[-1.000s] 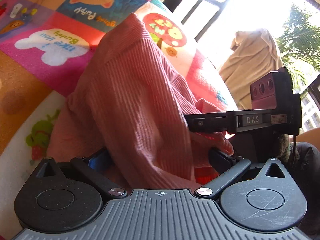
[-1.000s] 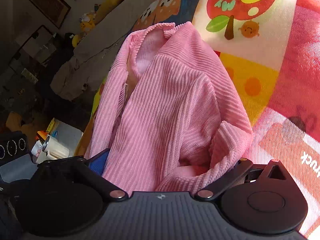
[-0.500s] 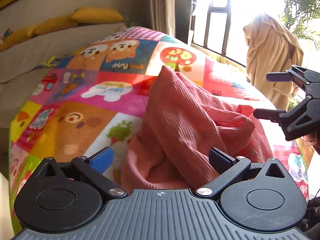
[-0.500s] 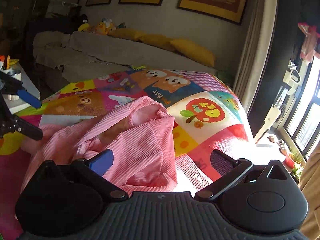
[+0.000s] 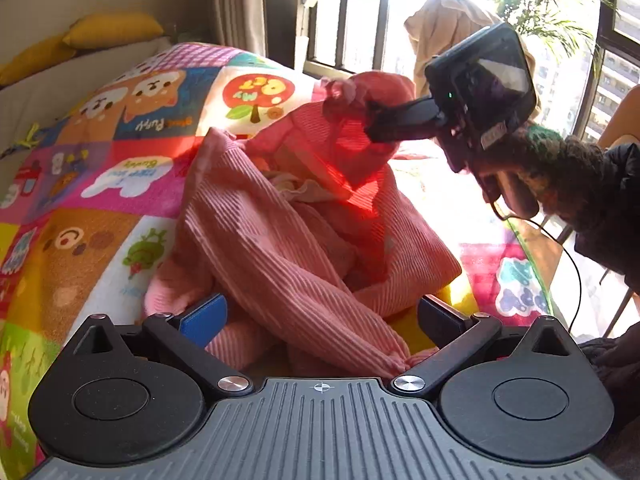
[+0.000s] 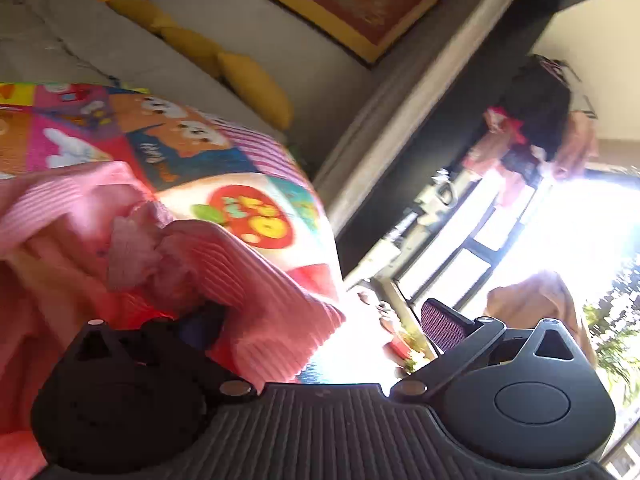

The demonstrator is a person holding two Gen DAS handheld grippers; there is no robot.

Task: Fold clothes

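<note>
"My Pet" mat (image 5: pixel 256 92) under pink sweater (image 5: pixel 280 240)

Your sweater (image 5: pixel 280 236) was pink with fine ribbing and a paler lining. The blanket (image 5: pixel 100 184) under it was a patchwork of bright cartoon squares: orange puppies, a red apple, a white cloud on magenta. Your left gripper (image 5: pixel 320 316) was black with one blue pad. The cushions (image 6: pixel 256 84) were yellow, and the picture frame (image 6: pixel 372 4) yellow around red.
</note>
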